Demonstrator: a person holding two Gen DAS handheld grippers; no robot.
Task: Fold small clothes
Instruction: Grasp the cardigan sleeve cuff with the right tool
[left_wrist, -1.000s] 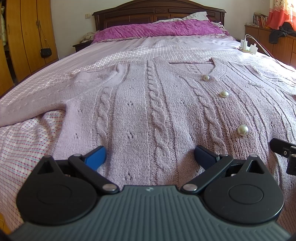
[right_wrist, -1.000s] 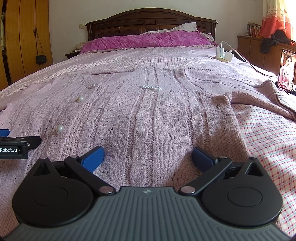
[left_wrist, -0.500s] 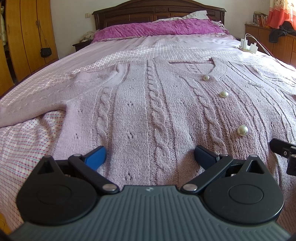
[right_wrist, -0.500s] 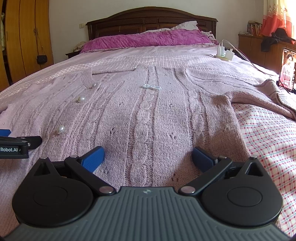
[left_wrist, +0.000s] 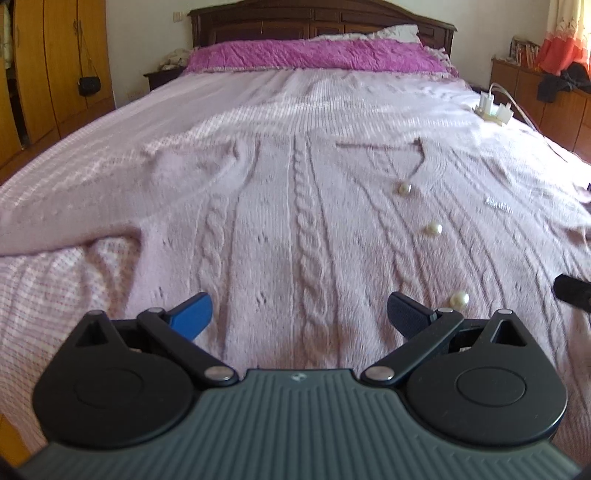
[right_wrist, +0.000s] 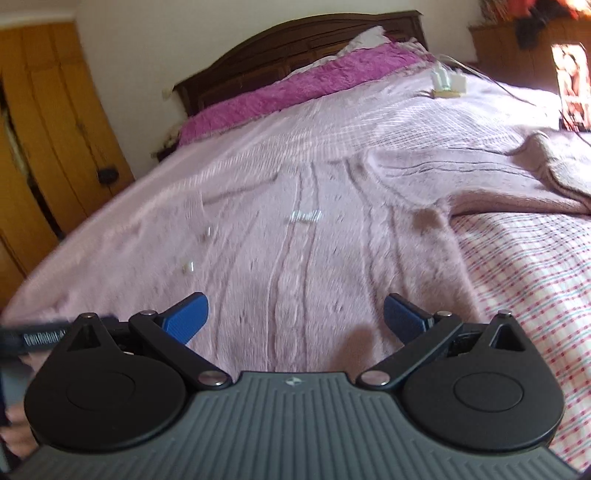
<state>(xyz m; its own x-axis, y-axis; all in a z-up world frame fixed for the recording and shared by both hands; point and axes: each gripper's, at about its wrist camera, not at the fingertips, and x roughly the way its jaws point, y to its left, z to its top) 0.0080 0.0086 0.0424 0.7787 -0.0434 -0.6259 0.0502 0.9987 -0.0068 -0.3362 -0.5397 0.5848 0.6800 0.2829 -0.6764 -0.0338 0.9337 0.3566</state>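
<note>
A: Where is the pale pink cable-knit cardigan (left_wrist: 303, 229)?

B: Spread flat, front up, on the pink checked bedspread (left_wrist: 48, 295). It fills the middle of the left wrist view, with 3 round pearl buttons (left_wrist: 434, 229) running from 1 o'clock down toward 4 o'clock.

A: And the left gripper (left_wrist: 299, 314)?

B: Its 2 blue-padded fingers are spread wide, nothing between them, just above the cardigan's lower hem at 6 o'clock. The fabric there is blurred.

A: The right gripper (right_wrist: 295, 317)?

B: Also spread wide and holding nothing, over the hem. That view is tilted and blurred. One sleeve (right_wrist: 517, 184) lies out toward 2 o'clock, bunched on the bedspread (right_wrist: 524, 280).

A: Anything else?

B: A magenta quilted pillow cover (left_wrist: 317, 55) and dark carved wooden headboard (left_wrist: 321, 18) at 12 o'clock, a white power strip with chargers (left_wrist: 493, 109) at 2 o'clock, orange wooden wardrobe doors (left_wrist: 48, 66) at 10 o'clock.
</note>
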